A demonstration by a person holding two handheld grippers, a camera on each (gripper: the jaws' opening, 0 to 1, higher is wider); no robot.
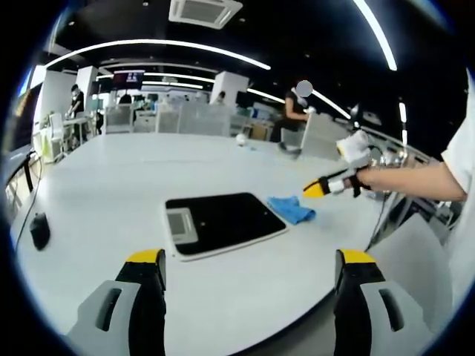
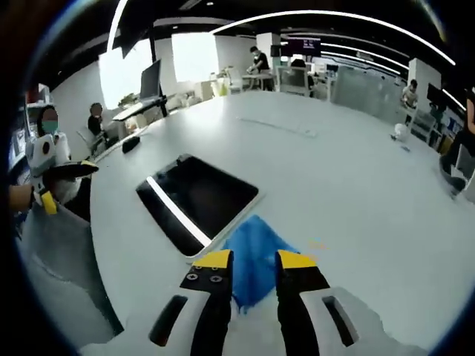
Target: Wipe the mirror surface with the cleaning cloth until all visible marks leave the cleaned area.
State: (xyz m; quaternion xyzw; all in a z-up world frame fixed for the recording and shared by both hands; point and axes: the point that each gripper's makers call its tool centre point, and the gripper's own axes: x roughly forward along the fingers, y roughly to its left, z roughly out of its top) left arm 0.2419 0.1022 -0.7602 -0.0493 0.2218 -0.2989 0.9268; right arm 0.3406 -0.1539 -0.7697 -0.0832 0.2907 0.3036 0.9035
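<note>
**Right gripper reaching for the cloth beside the mirror**

Low in the right gripper view, the right gripper (image 2: 249,261) rises from the bottom edge with its yellow-tipped jaws a little apart, and the blue cloth (image 2: 252,259) lies between and just past them. Whether the jaws already touch the cloth cannot be told; they are not closed on it. The cloth sits crumpled on the white table (image 2: 334,178), touching or just beside the near corner of the mirror (image 2: 197,200), a dark flat rectangle with a pale rim, left of centre in that frame.

Centre of the left gripper view, the same mirror (image 1: 223,222) lies flat, reflecting the dark ceiling, with the cloth (image 1: 291,209) at its right edge. The right gripper (image 1: 315,188) comes in from the right of that frame, held by a hand (image 1: 375,178), its tip just beside the cloth. The left gripper (image 1: 249,259) stands wide open at the bottom of the frame, holding nothing, well apart from the mirror. A small dark object (image 1: 39,230) rests at the far left.

The step in hand looks like picking up the cloth. To do it well, the jaws should likely close on a thick fold near the middle, so a broad pad hangs free to wipe. No marks can be made out on the glass at this size, so strokes should probably cover the whole surface, overlapping, with the left gripper free to steady the rim if the mirror slides
</note>
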